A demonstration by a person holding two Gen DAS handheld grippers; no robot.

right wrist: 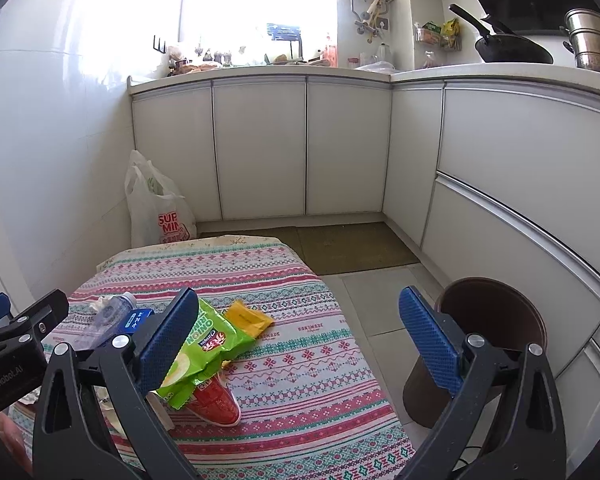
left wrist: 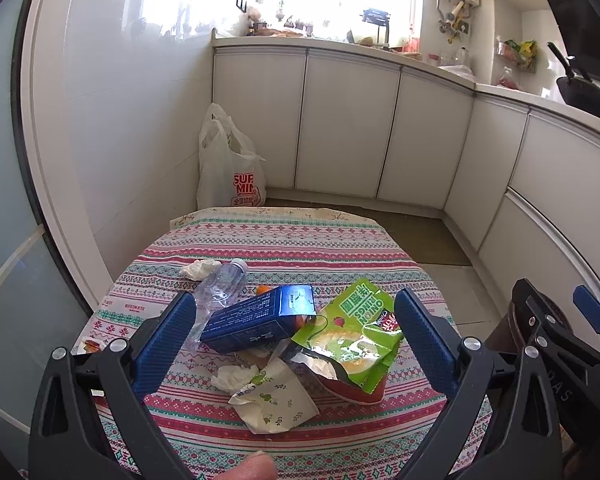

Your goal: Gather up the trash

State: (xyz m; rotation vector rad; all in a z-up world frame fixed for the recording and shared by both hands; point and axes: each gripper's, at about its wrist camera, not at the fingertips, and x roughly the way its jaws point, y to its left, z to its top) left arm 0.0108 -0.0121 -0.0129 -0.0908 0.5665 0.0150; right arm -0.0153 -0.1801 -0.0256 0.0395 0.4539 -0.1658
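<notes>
Both grippers, left gripper (left wrist: 296, 334) and right gripper (right wrist: 300, 334), hover with jaws apart over litter on the counter (right wrist: 300, 344). Nothing is grasped yet; next likely closing on the green snack bag (left wrist: 352, 332), then carrying it to the brown bin (right wrist: 496, 320)

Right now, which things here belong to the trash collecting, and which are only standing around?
For the job: plastic bottle, blue carton, green snack bag, tissue, paper cup, yellow wrapper, brown bin.

Just there: shopping bag, black pan, steel pots.
</notes>
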